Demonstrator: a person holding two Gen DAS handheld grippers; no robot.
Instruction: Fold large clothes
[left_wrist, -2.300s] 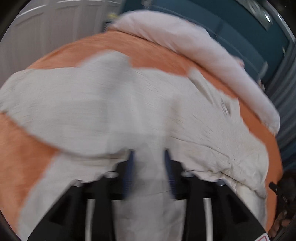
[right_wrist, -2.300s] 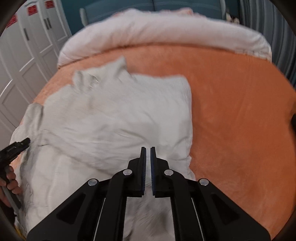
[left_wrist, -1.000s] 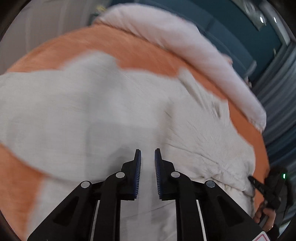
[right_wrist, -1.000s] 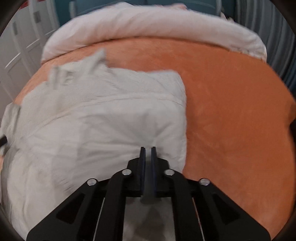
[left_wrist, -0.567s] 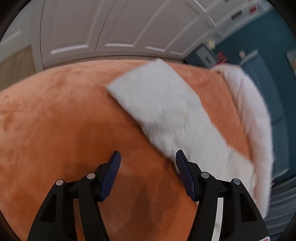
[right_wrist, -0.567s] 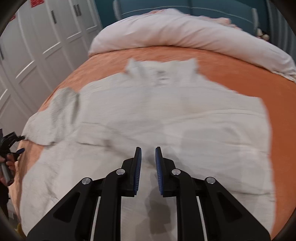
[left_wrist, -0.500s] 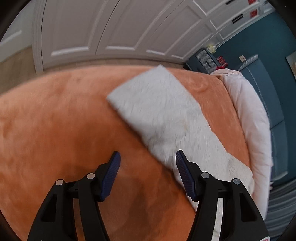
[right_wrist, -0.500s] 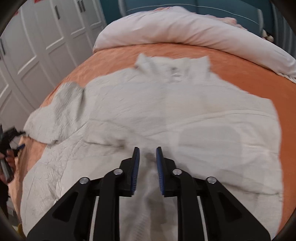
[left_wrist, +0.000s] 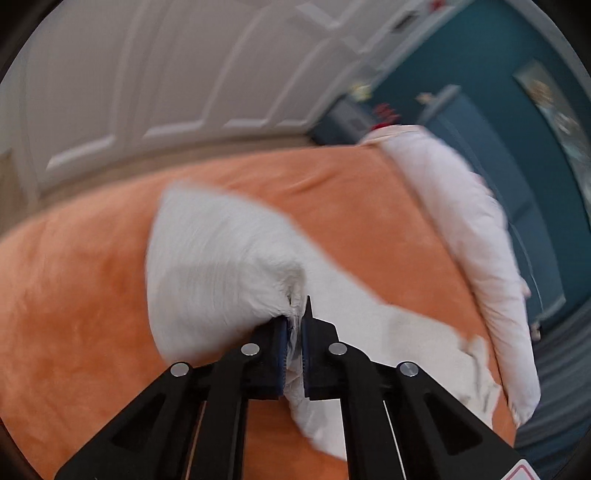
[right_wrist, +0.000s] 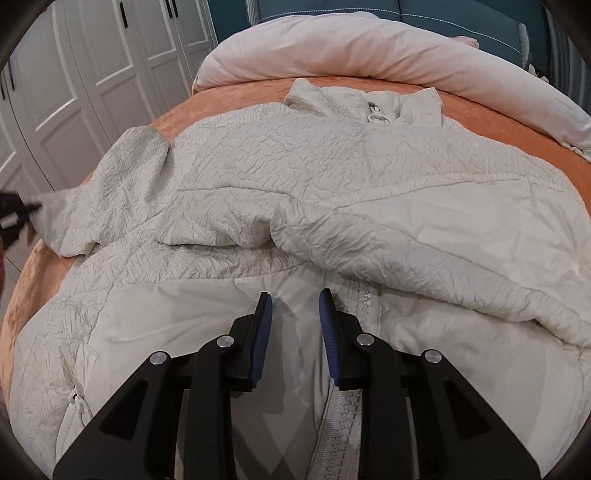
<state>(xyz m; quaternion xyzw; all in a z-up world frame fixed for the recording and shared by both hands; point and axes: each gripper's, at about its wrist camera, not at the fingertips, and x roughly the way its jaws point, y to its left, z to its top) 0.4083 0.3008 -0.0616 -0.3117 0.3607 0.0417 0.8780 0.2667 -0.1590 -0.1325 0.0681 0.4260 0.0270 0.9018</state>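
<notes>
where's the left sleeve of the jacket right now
In the left wrist view the sleeve sits mid-frame on the orange blanket, its end pinched in the shut left tool.

An orange bedspread (right_wrist: 491, 110) lies under a rolled pale pink duvet (right_wrist: 369, 48), beside white wardrobe doors (right_wrist: 92, 74).

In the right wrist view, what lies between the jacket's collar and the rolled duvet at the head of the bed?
Only a bare strip of orange bedspread separates the jacket collar from the rolled duvet; the right wrist view shows it.
</notes>
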